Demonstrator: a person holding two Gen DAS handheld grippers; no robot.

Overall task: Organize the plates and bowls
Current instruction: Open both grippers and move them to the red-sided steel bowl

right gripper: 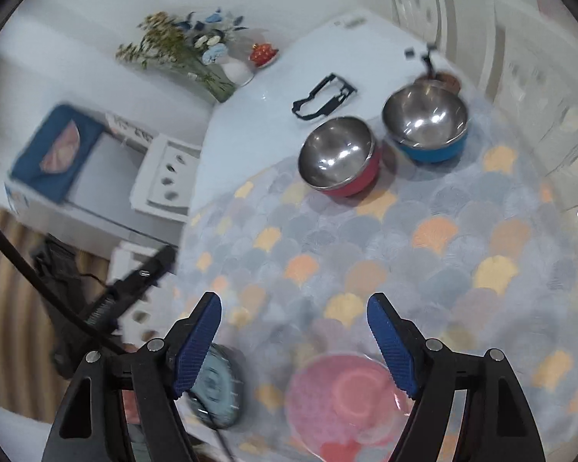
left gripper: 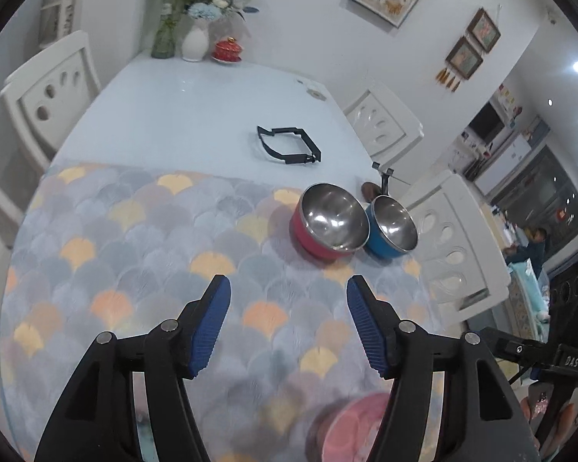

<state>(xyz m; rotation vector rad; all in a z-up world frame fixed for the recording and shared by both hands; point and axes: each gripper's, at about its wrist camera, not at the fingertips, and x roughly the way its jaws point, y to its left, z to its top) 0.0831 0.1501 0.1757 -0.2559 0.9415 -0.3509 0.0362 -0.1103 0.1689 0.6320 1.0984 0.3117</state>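
Observation:
A red steel-lined bowl (left gripper: pixel 329 225) and a blue steel-lined bowl (left gripper: pixel 392 230) stand side by side at the far edge of the scale-patterned cloth (left gripper: pixel 142 254). They show again in the right wrist view, the red bowl (right gripper: pixel 338 156) to the left of the blue bowl (right gripper: pixel 425 123). A pink plate (right gripper: pixel 345 400) lies near the cloth's front edge, with a blue-green plate (right gripper: pixel 216 387) to its left; the pink plate (left gripper: pixel 350 427) is blurred low in the left view. My left gripper (left gripper: pixel 289 288) is open above the cloth with nothing in it. My right gripper (right gripper: pixel 294 308) is open, empty, above the plates.
A black plastic frame (left gripper: pixel 289 144) lies on the bare white table (left gripper: pixel 189 107) beyond the cloth. Vases with flowers (left gripper: pixel 194 38) and a red lidded cup (left gripper: pixel 227 50) stand at the far end. White chairs (left gripper: pixel 454 246) line both sides. A black stand (right gripper: pixel 135 281) rises at the left.

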